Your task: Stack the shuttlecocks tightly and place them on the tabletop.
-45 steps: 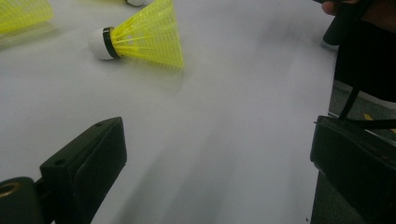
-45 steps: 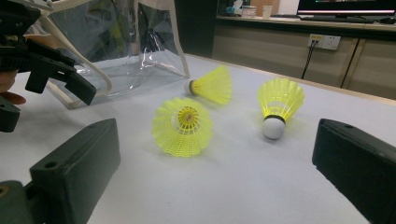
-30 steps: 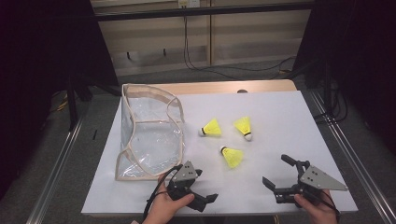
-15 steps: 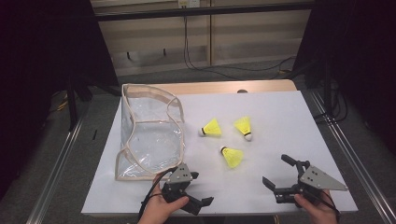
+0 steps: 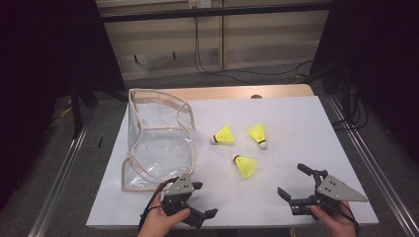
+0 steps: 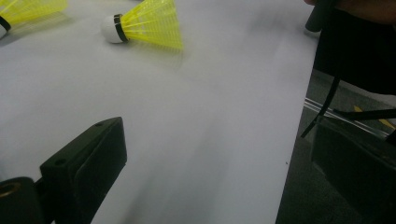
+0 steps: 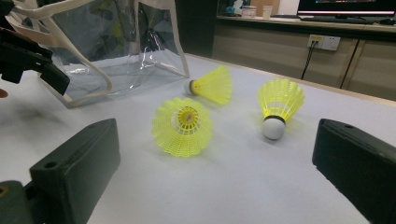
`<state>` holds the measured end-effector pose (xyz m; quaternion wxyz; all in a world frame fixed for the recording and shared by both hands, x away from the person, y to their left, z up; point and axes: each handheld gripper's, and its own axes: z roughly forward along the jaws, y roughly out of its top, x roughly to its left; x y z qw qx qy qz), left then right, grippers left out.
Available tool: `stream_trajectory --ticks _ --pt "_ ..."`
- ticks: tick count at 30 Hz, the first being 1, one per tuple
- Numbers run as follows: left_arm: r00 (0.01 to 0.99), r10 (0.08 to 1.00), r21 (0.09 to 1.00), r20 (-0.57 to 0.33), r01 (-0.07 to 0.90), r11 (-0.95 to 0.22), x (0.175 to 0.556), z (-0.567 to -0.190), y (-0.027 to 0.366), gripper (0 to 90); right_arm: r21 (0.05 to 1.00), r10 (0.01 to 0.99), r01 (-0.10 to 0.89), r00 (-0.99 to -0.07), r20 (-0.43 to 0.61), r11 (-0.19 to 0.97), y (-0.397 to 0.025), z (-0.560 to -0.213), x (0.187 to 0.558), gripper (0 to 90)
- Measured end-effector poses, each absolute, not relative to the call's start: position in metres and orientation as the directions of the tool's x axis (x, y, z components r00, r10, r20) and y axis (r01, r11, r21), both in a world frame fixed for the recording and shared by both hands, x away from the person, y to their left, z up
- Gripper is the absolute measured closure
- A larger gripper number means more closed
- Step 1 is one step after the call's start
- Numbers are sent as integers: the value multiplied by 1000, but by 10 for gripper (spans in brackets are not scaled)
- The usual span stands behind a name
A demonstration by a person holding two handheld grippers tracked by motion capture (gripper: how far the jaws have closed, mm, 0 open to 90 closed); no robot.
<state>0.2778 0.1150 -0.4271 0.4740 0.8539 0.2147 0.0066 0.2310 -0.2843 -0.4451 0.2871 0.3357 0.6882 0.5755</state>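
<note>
I am holding my right gripper (image 5: 295,183) and left gripper (image 5: 202,201) wide open and empty at the surface's (image 5: 296,123) near edge, judging this leaves clear approach to three yellow shuttlecocks (image 5: 245,165) lying mid-surface beside the upright clear bag (image 5: 158,143).

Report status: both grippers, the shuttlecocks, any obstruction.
Left hand-held gripper open, empty. Right hand-held gripper open, facing nearest shuttlecock. Three shuttlecocks loose on table, clear bag alongside. Path unobstructed.
</note>
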Motion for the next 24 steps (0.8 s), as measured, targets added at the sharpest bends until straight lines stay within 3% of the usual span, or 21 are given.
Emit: stream_trajectory --ticks 24 --pt "909 383 828 -163 337 -448 275 -422 137 67 985 793 132 -609 -10 114 -284 -445 231 8"
